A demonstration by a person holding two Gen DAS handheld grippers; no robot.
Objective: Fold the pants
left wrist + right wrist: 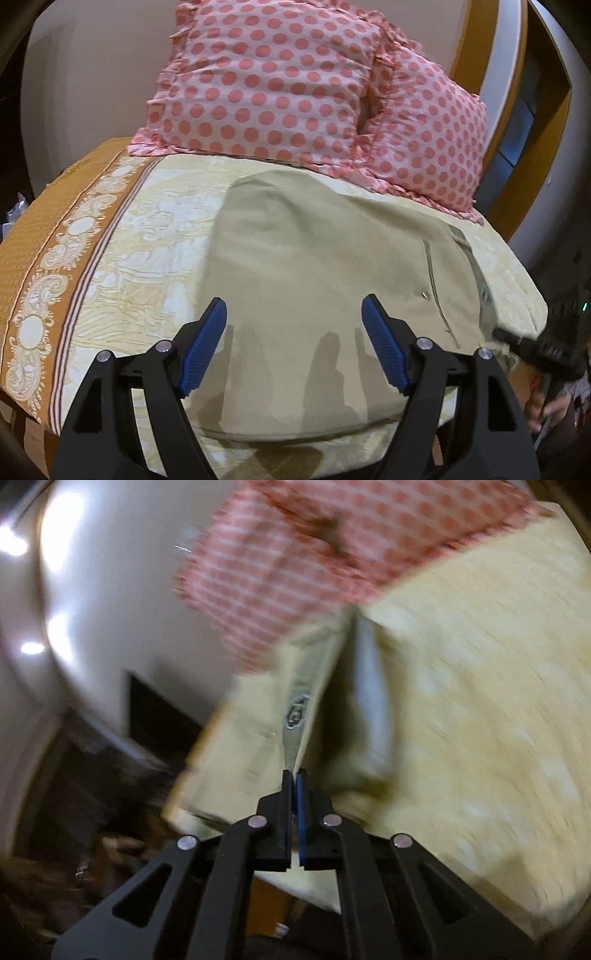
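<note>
Left gripper (293,314) spread above pants (314,258) | right gripper (294,775) pinching waistband edge | soft, limp cloth; likely best held at hems.

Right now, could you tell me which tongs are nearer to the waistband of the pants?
Right. The right tongs are shut on the waistband of the pants, lifting it off the bed. The left tongs hover open above the middle of the fabric, holding nothing.
</note>
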